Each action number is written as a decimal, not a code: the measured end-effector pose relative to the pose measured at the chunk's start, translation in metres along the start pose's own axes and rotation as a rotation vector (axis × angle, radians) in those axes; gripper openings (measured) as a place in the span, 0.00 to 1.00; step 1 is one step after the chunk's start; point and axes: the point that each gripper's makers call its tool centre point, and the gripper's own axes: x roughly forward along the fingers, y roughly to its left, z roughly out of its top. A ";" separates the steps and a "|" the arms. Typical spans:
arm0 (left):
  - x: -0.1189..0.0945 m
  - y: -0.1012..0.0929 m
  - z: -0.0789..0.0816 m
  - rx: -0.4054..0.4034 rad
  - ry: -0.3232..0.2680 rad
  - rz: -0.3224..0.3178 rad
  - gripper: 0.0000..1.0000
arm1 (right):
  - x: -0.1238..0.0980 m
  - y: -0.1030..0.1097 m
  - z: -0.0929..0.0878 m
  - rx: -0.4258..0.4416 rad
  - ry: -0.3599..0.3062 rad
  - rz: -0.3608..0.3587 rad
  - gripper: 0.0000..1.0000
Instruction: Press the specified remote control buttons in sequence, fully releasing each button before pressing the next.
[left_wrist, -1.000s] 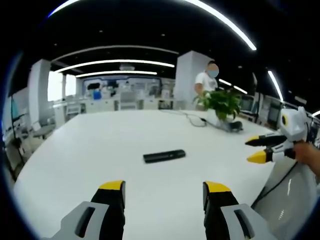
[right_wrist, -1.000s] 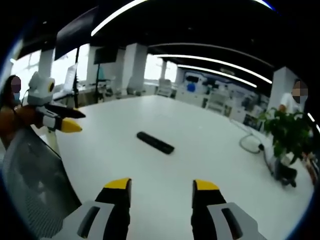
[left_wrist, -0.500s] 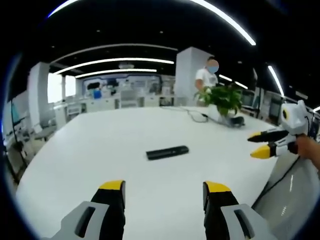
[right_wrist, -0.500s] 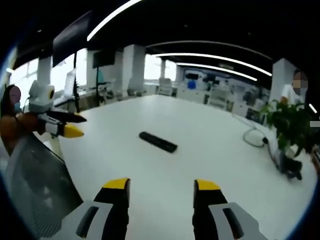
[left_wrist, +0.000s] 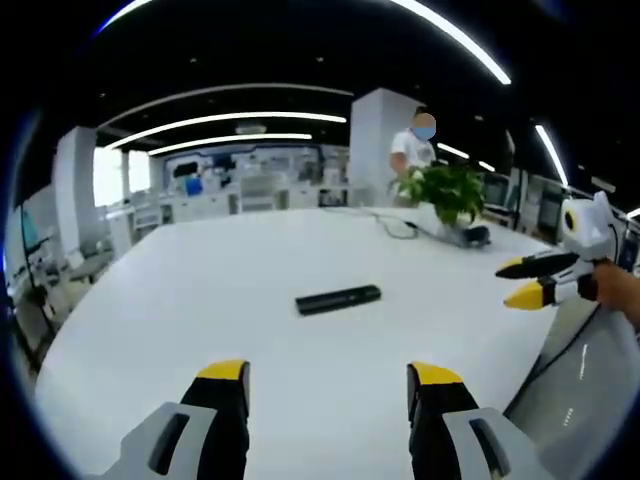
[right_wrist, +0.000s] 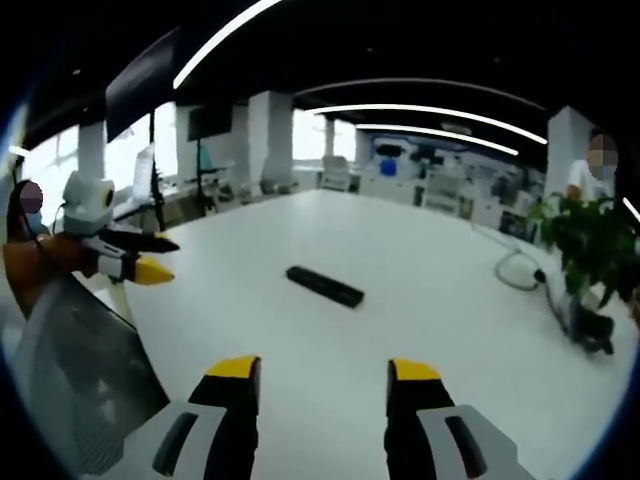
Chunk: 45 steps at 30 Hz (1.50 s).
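Table (left_wrist: 180, 300) filled both views, white and wide, with a plant (left_wrist: 446, 192) and cable (left_wrist: 392, 226) at its far edge. Over the last second both cameras drifted a little, and the remote (left_wrist: 338, 298) sat slightly differently in each view while it lay where it was, so no button had yet been pressed, I judged. It lay flat near the table's middle, well beyond both sets of jaws, its long axis running left-right in the left gripper view, right end slightly farther; which end was its front I could not tell. The left gripper (left_wrist: 328, 375) and right gripper (right_wrist: 324, 372) hovered with jaws parted and empty.
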 end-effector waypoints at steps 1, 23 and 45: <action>0.000 0.000 0.000 -0.004 0.001 0.000 0.65 | 0.000 0.001 0.000 0.000 0.001 0.003 0.48; 0.006 0.007 0.004 0.027 0.032 0.010 0.64 | 0.009 -0.006 0.015 -0.029 -0.006 0.005 0.46; 0.035 0.027 0.013 0.104 0.057 -0.033 0.64 | 0.034 -0.018 0.021 -0.086 0.030 0.021 0.46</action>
